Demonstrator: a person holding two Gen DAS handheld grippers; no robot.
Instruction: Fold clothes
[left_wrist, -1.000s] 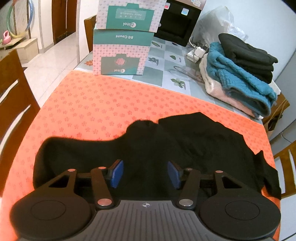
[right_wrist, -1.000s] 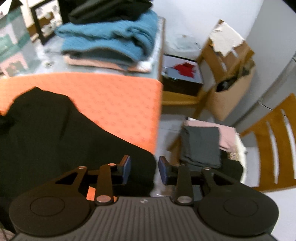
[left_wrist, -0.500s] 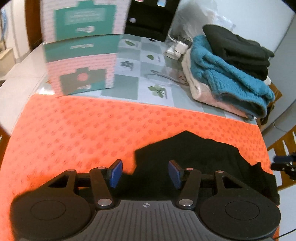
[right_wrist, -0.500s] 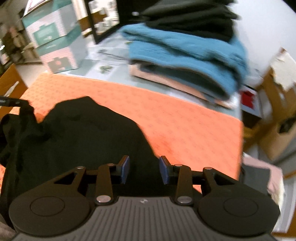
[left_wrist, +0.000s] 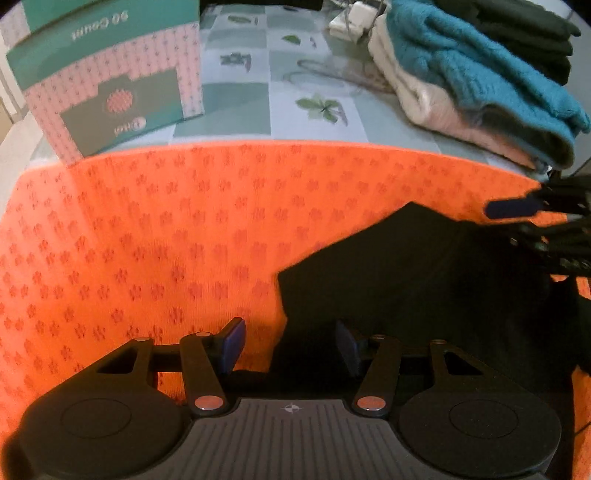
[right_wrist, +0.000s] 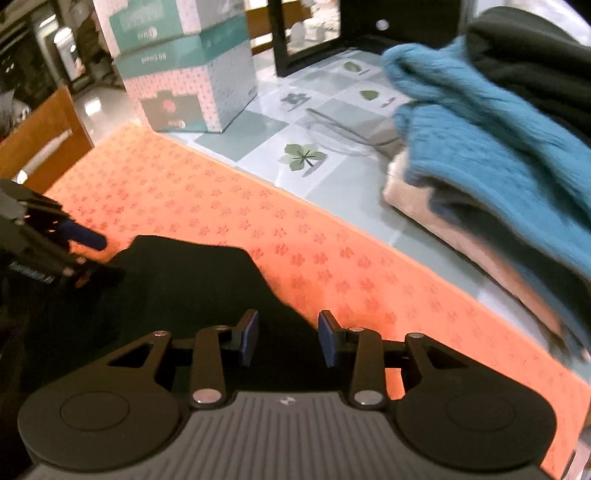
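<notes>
A black garment (left_wrist: 424, 273) lies bunched on the orange flower-print cloth (left_wrist: 147, 236); it also shows in the right wrist view (right_wrist: 177, 280). My left gripper (left_wrist: 290, 345) is open over the garment's left edge, with nothing between its fingers. My right gripper (right_wrist: 288, 338) is open just above the garment's right edge and holds nothing. The right gripper's tips show at the right edge of the left wrist view (left_wrist: 517, 208), and the left gripper shows at the left edge of the right wrist view (right_wrist: 85, 238).
A stack of folded clothes, teal knit (left_wrist: 480, 74) over pale pink with dark ones on top, sits at the back right (right_wrist: 498, 147). Stacked pink and teal boxes (left_wrist: 107, 77) stand at the back left. A wooden chair (right_wrist: 48, 140) stands beside the table.
Both grippers have moved forward over the table towards the far side. The black garment now covers less of the orange cloth and lies gathered between them.
</notes>
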